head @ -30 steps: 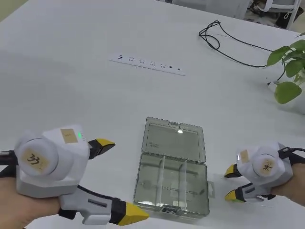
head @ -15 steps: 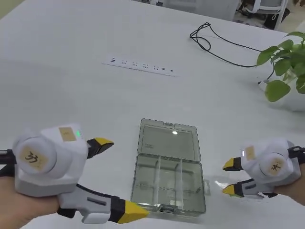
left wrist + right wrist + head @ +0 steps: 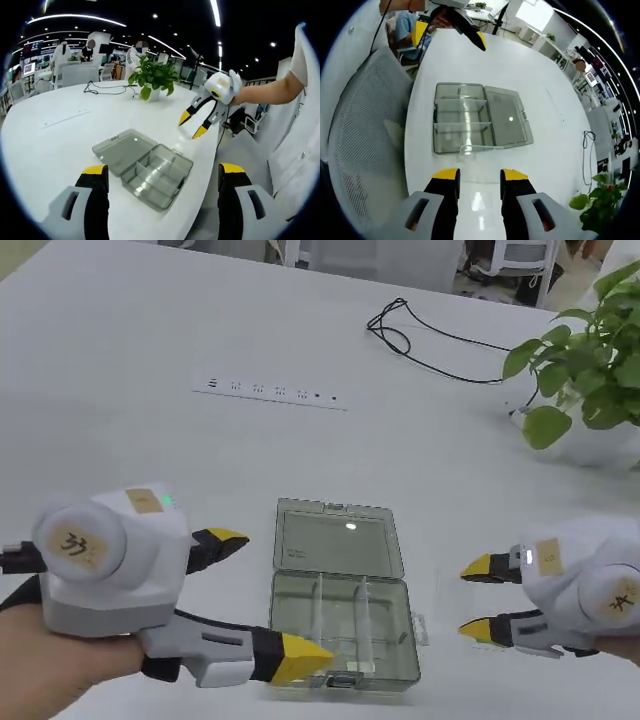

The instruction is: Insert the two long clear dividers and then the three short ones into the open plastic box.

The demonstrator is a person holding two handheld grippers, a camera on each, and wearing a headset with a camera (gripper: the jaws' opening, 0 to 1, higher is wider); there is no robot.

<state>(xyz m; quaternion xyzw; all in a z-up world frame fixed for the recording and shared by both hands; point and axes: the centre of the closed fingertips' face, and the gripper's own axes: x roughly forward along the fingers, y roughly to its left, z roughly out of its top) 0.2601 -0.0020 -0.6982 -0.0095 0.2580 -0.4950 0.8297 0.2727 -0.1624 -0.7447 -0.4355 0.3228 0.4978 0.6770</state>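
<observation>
Head view, box: the open plastic box [image 3: 390, 650] lay on the white table [image 3: 150, 440] between the two tongs, with its lid flat behind it.
Long dividers: two long dividers [image 3: 462, 100] seemed to stand in the box.
Short divider: one short divider [image 3: 470, 148] lay on the table just beside the box's right wall, straight ahead of the right gripper [image 3: 479, 175]; its long axis ran along that wall.
Nearer hand: the right, I judged; the left gripper [image 3: 268, 596] was beyond the box.
Tongs: both released, holding nothing.
</observation>
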